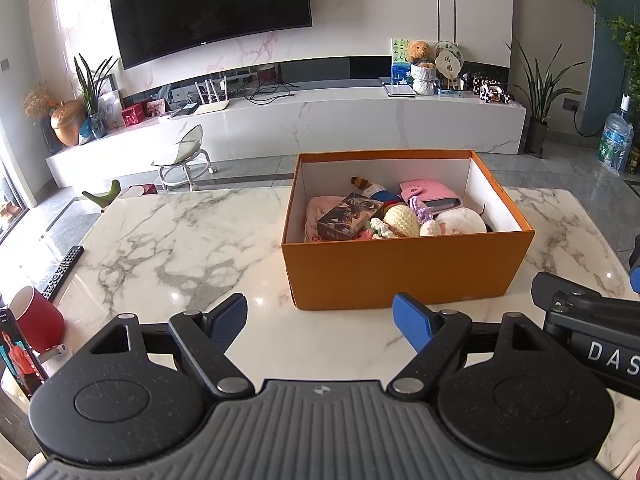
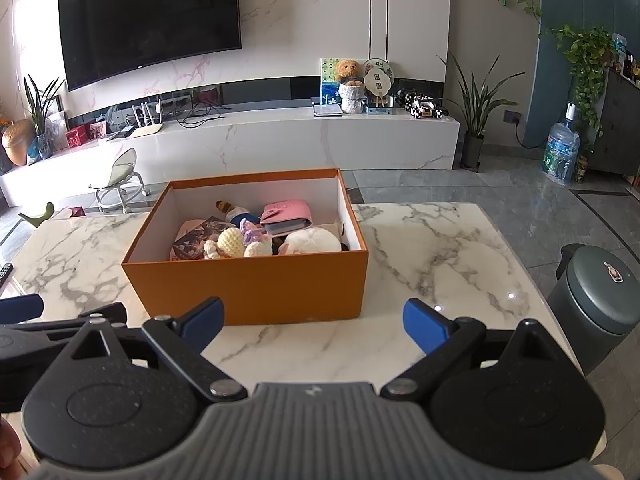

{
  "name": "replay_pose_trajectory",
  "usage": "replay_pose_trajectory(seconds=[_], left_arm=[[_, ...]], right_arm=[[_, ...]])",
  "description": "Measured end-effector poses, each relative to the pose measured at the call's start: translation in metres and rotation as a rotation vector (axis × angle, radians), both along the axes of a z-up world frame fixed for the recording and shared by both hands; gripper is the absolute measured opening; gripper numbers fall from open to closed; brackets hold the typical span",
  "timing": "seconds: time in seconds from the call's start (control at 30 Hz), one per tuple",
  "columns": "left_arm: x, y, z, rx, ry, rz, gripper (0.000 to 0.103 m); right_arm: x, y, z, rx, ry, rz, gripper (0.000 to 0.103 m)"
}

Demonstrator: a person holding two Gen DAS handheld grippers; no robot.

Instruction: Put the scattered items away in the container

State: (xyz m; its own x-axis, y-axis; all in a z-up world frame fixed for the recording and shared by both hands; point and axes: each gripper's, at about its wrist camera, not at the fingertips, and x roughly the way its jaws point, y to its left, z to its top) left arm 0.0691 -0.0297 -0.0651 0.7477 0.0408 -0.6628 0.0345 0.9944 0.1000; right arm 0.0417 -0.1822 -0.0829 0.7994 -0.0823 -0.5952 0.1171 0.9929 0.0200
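Observation:
An open orange box [image 1: 400, 268] [image 2: 252, 284] stands on the marble table [image 1: 180, 232] [image 2: 440, 256]. Inside lie a pink wallet [image 1: 434, 196] [image 2: 286, 214], a dark card box [image 1: 350, 214] [image 2: 196, 240], a cream crochet ball [image 1: 400, 218] [image 2: 231, 242], a white plush [image 1: 460, 220] [image 2: 312, 242] and other small toys. My left gripper [image 1: 322, 322] is open and empty, hovering in front of the box's near wall. My right gripper [image 2: 314, 326] is open and empty, also just in front of the box. The right gripper's body shows at the right edge of the left wrist view [image 1: 592, 320].
A remote control [image 1: 62, 272], a red cup [image 1: 38, 318] and a phone [image 1: 18, 354] sit at the table's left edge. A grey-green bin [image 2: 596, 300] stands off the table's right side. A TV unit and small chair [image 1: 184, 160] lie beyond.

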Motion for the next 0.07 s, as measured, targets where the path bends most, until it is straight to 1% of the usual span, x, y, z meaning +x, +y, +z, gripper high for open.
replay_pose_trajectory(seconds=[0.07], left_arm=[[-0.0011, 0.0009, 0.0004, -0.001, -0.003, -0.003, 0.094]], right_arm=[[-0.0004, 0.0005, 0.0005, -0.001, -0.001, 0.002, 0.097]])
